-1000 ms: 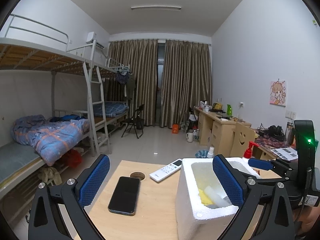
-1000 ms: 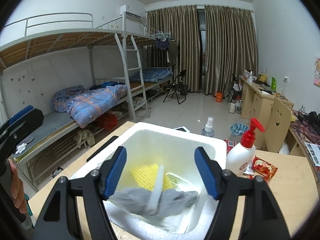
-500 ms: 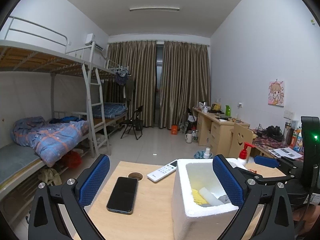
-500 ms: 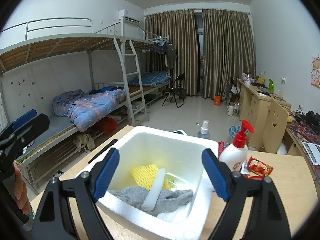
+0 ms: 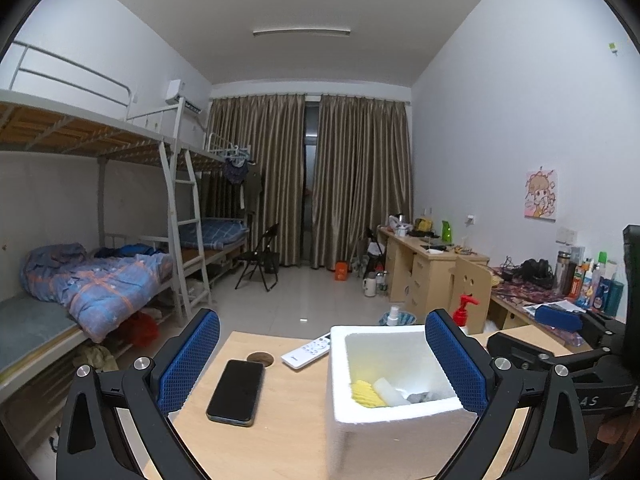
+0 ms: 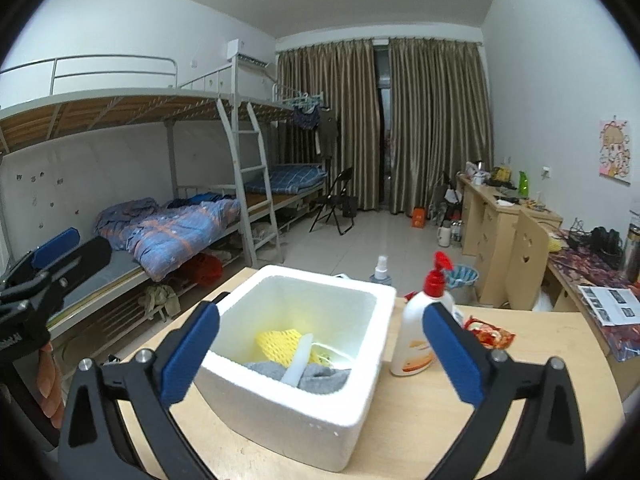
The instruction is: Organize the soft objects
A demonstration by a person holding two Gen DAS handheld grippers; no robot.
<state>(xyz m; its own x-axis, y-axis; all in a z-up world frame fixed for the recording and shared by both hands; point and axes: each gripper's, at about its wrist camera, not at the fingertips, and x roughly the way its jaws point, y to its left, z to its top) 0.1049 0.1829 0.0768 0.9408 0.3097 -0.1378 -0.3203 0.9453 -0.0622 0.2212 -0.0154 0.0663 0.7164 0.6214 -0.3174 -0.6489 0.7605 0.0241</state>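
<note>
A white foam box (image 6: 304, 412) stands on the wooden table (image 6: 520, 400). Inside it lie a yellow foam net (image 6: 276, 340), a white foam tube (image 6: 298, 364) and a grey cloth (image 6: 320, 378). The box also shows in the left wrist view (image 5: 384, 440), with the net (image 5: 366, 394), tube (image 5: 390, 390) and cloth (image 5: 424, 397) inside. My right gripper (image 6: 320, 354) is open and empty, held above and behind the box. My left gripper (image 5: 322, 360) is open and empty, held above the table at the box's left.
A black phone (image 5: 236, 392), a white remote (image 5: 308, 354) and a round cable hole (image 5: 260, 358) are on the table left of the box. A red-pump lotion bottle (image 6: 420, 332) and a red snack packet (image 6: 490, 334) sit right of it. Bunk beds stand at the left.
My right gripper has opened wider and drawn back up out of the box, leaving the grey cloth inside. My left gripper has pulled back a little; the box looks farther away.
</note>
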